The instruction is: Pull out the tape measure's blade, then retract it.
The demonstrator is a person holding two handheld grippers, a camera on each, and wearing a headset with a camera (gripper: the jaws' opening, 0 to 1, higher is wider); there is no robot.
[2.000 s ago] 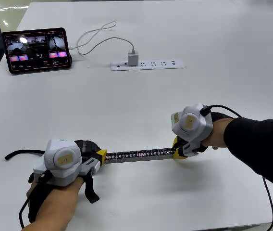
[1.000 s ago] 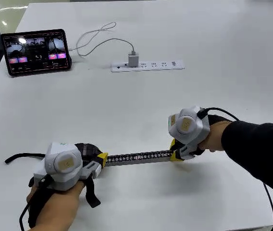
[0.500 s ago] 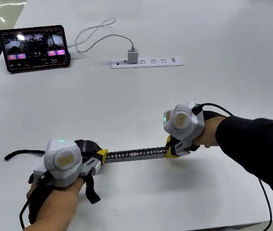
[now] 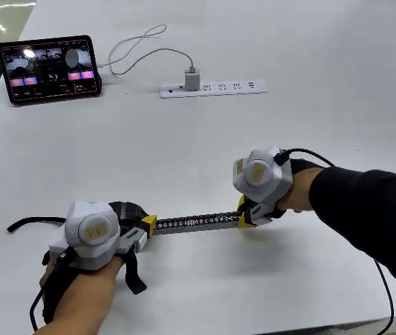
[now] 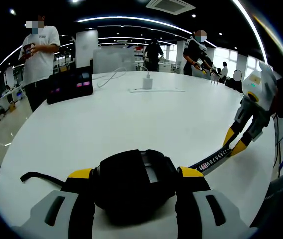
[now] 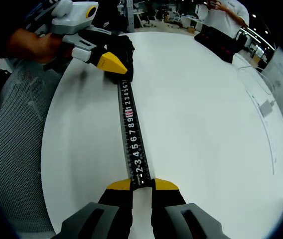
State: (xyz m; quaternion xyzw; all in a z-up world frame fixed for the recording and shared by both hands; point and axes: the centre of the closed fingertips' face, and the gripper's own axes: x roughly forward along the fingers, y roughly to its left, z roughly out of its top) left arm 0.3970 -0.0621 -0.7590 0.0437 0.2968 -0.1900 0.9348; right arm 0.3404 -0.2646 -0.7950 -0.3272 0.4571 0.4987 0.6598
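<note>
The black tape measure case (image 5: pixel 134 181) sits clamped between the yellow-tipped jaws of my left gripper (image 4: pixel 144 225) at the near left of the white table (image 4: pixel 205 146). Its dark numbered blade (image 4: pixel 194 222) runs out to the right along the tabletop. My right gripper (image 6: pixel 141 184) is shut on the blade's end, seen also in the head view as the right gripper (image 4: pixel 243 218). In the right gripper view the blade (image 6: pixel 130 134) stretches from the jaws up to the case (image 6: pixel 123 55). A black strap (image 4: pixel 27 224) trails left from the case.
A tablet (image 4: pixel 49 68) with a lit screen lies at the far left. A white power strip (image 4: pixel 215 88) with a plugged charger (image 4: pixel 192 80) and white cable sits behind the work. People stand beyond the table in the left gripper view.
My right gripper has moved left toward the case with the blade end in it, so the exposed blade is shorter. The left gripper and case stay where they were.
</note>
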